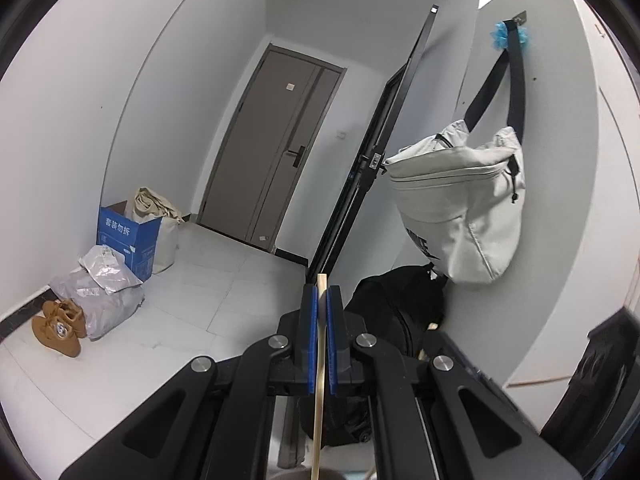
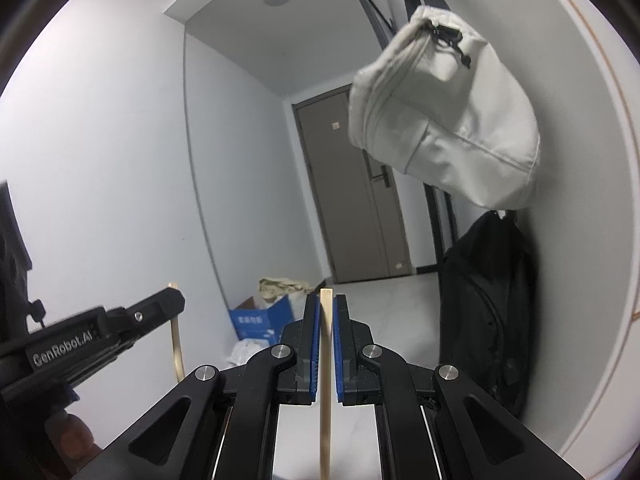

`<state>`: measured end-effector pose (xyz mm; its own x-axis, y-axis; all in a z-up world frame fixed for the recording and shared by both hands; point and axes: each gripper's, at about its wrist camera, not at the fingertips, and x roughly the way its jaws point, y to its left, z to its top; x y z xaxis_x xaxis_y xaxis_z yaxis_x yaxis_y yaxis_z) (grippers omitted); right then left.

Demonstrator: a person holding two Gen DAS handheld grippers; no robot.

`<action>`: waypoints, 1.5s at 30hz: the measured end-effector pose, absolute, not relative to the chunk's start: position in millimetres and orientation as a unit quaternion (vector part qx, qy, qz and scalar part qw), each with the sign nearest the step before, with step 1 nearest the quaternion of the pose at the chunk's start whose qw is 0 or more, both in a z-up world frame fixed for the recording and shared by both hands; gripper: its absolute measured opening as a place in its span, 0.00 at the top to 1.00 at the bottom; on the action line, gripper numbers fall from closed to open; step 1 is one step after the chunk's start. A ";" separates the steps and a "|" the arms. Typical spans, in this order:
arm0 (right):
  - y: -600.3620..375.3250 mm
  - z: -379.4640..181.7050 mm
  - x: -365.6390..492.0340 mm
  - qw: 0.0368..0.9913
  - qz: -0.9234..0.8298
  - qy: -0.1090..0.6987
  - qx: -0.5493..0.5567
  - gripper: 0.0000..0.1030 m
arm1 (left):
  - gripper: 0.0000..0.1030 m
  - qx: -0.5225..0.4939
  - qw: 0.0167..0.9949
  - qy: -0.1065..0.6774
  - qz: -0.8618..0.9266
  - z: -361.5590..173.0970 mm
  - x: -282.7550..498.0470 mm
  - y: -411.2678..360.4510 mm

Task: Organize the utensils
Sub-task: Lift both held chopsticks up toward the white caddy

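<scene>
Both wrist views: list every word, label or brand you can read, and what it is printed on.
"GenRobot.AI": white lettering on the side of the left hand-held gripper, right wrist view.
"套装勿拆": white characters on the blue cardboard box, left wrist view.
Dark print on the pale hanging bag: cut off, unreadable.
Labels on the grey plastic parcels and small stickers on the door: too small to read.

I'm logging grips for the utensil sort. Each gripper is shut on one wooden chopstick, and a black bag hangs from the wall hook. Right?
Not quite: the hanging bag is light grey, as the left wrist view shows; the black bag sits below it. Left gripper and right gripper each clamp one wooden chopstick.
</scene>
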<state>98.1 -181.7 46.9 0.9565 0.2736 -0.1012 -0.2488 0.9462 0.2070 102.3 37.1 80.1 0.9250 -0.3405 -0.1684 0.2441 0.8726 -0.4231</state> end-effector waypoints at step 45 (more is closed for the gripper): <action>-209.4 -11.8 63.4 0.978 0.131 0.119 0.113 0.95 | 0.99 -0.130 0.982 0.085 -0.107 39.0 118.8 1.8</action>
